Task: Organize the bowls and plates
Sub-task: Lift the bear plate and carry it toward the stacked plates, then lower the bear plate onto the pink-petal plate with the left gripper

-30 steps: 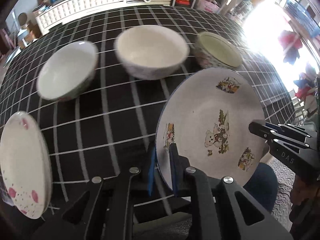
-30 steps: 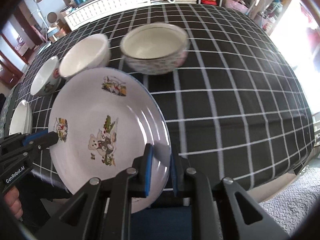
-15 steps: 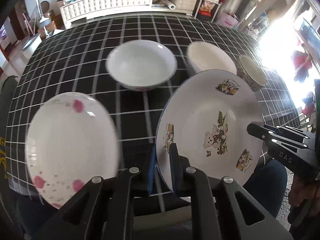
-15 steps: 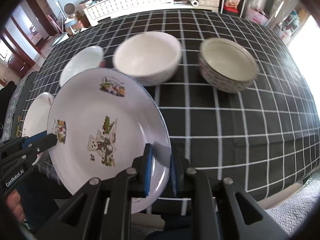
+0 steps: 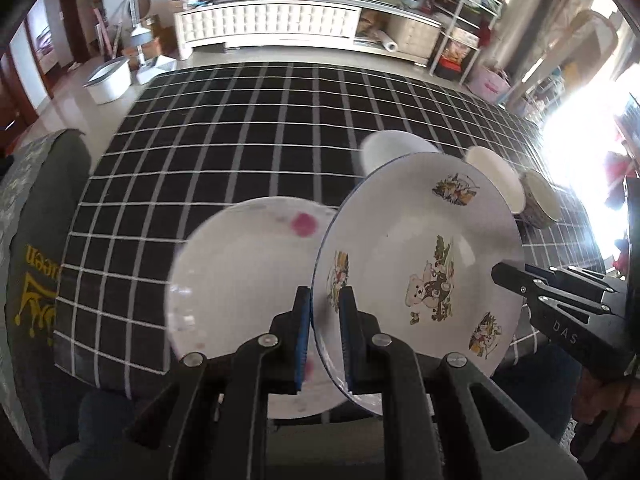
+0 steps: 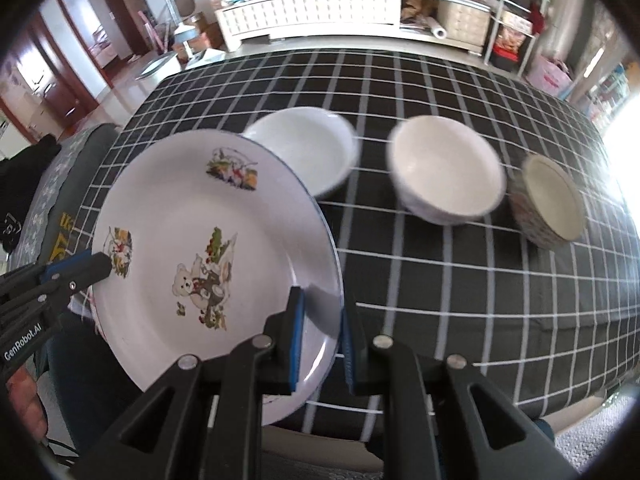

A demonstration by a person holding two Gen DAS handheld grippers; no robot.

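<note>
Gripping opposite rims of one bear-print plate, both tools carry it above the near edge of the worktop. Left gripper: jaws closed on the plate's left rim, blue pads either side of the edge. Right gripper: jaws closed on the plate's right rim, one pad inside the dish, one behind it. In the left wrist view the right gripper's black tip reaches the plate's far rim; in the right wrist view the left one does the same.

Landmark: the bear-print plate.
- Beneath and left of it, in the left wrist view: a white plate with pink spots, lying on the checked cloth near the worktop's edge. The held plate overlaps its right side; whether they touch I cannot tell.
- Beyond it, in a row on the cloth: a shallow white bowl, partly hidden behind the plate's top rim; then a deeper white bowl; then a patterned bowl with a cream inside, farthest right.
- The bowls stand apart from one another, blurred at the edges.

A person's fingers show at the frame edge behind each tool.

Cloth: black with a white grid.
</note>
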